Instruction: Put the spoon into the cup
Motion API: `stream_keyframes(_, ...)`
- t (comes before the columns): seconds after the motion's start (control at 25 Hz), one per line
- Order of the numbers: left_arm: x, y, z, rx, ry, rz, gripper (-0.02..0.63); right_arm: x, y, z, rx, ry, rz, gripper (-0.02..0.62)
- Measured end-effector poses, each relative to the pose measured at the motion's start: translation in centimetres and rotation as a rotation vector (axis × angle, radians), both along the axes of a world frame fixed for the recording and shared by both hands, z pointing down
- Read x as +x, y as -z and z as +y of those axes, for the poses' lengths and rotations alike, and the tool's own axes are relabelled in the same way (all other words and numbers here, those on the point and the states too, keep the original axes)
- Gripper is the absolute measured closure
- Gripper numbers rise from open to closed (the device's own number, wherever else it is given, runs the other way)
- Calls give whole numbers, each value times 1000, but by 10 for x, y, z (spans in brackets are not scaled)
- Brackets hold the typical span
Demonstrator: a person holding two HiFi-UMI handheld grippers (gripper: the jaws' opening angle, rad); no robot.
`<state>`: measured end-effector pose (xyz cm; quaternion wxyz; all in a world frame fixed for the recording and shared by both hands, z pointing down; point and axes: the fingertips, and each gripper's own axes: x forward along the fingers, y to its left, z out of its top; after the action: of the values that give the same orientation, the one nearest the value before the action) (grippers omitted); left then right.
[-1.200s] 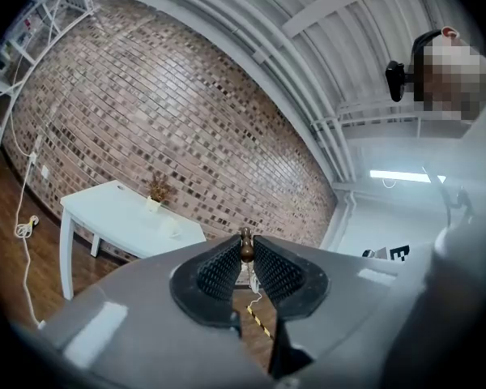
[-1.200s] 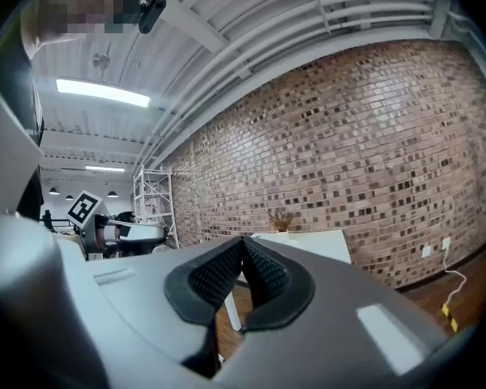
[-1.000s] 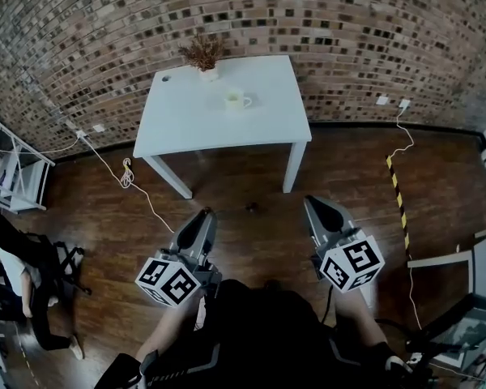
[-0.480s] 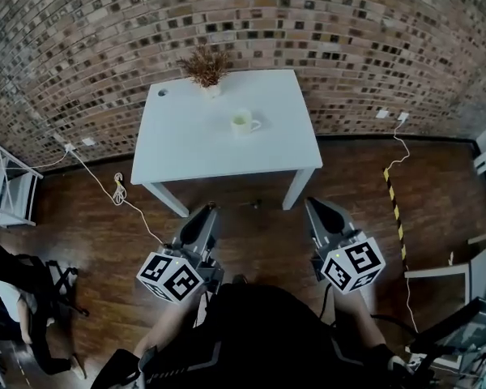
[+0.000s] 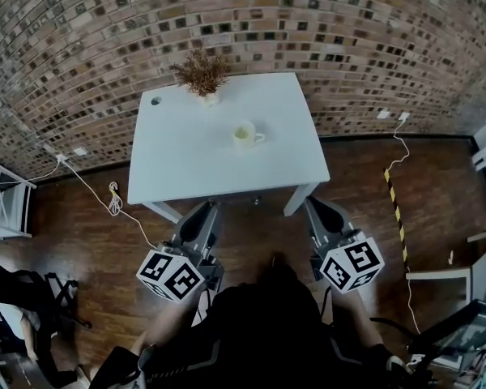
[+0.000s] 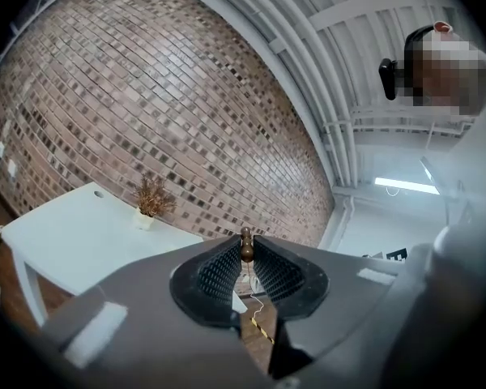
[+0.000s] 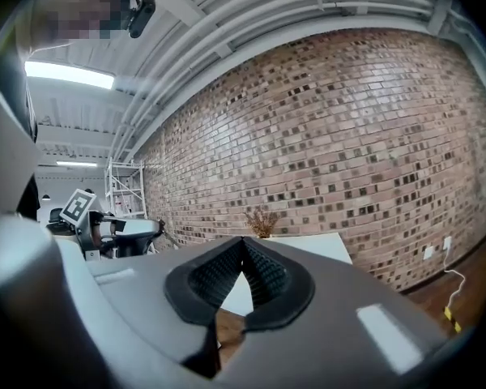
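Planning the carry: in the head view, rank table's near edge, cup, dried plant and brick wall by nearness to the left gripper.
1. Table's near edge, just ahead of the left gripper holding the spoon.
2. Cup, mid-table.
3. Dried plant, at the table's back edge.
4. Brick wall, behind the table.

The left gripper [image 5: 206, 207] and right gripper [image 5: 315, 204] share one build: tapered grey housings, smooth and matte; each carries a white cube printed with black square markers, the left cube [image 5: 172, 275] and the right cube [image 5: 352, 262]; the jaws are lined with black pads [image 6: 218, 271] moulded in a fine cross-hatched grip; pale rectangular patches [image 7: 380, 327] mark the housing shoulders; the person wears a black top [image 5: 263, 331] with thin light stripes on the sleeve [image 5: 176, 363].
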<state>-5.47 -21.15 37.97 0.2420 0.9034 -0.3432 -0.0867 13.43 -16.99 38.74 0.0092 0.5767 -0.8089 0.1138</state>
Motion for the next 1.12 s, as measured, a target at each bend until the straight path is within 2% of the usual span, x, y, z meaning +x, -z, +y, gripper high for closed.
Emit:
stream_keyframes(0.12,9,-4,-21,-9,27,-3,565,9,0,-24,9,19,5,589)
stream_keyframes(0.44,51,10,-65,36,78,-13,565,50,12,-74,46,77,-9,589)
stream_keyframes(0.64,87,8,-92,7,99,-33,565,89,12,-99,50,79,-28,589)
stream_keyframes(0.84,122,12,-112,24,106,-60,565,119,6,-123,39,110,-26,589)
stream_keyframes(1.12,126,-12,-145,-37,115,-64,565,127,-10,-162,13,106,-35,589)
